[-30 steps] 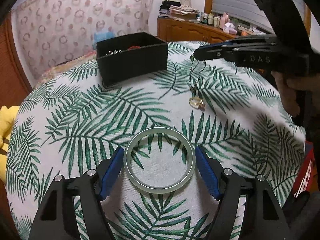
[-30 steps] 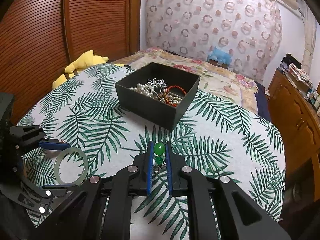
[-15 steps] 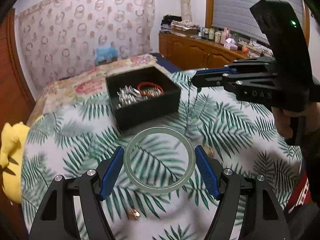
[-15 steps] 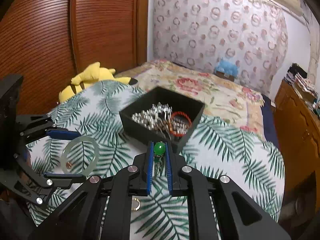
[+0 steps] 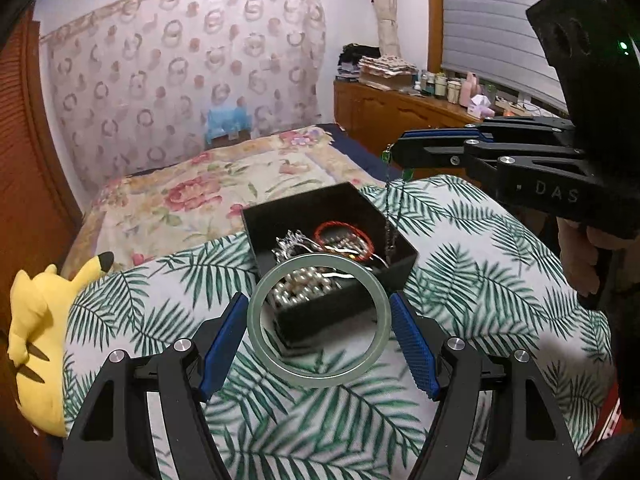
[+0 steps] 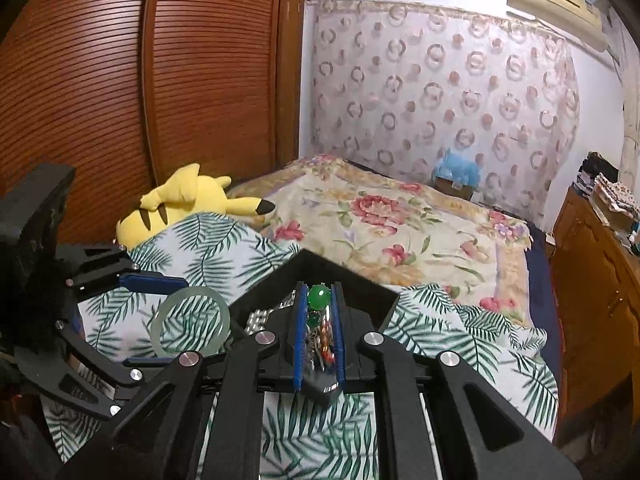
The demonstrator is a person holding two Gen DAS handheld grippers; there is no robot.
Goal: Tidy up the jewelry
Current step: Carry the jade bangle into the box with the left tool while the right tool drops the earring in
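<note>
From my right wrist camera, my right gripper [image 6: 317, 332] is clamped narrow on a green bead pendant [image 6: 319, 297], its blue pads tight either side, with a tangle of chain bits just below the bead. Right behind the fingers sits the black jewelry box [image 6: 280, 280] on the palm-leaf cloth [image 6: 460, 344]. Off to the left, my left gripper [image 6: 160, 320] holds a pale green bangle [image 6: 192, 326] between its blue pads. A yellow plush toy [image 6: 184, 204] lies against the wooden wardrobe doors [image 6: 140, 80].

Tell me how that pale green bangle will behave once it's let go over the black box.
The bangle looks like a rigid hoop, probably smooth and slippery. Being round, it may roll if it lands on edge. It looks stone or glass-like, so it could chip.
</note>
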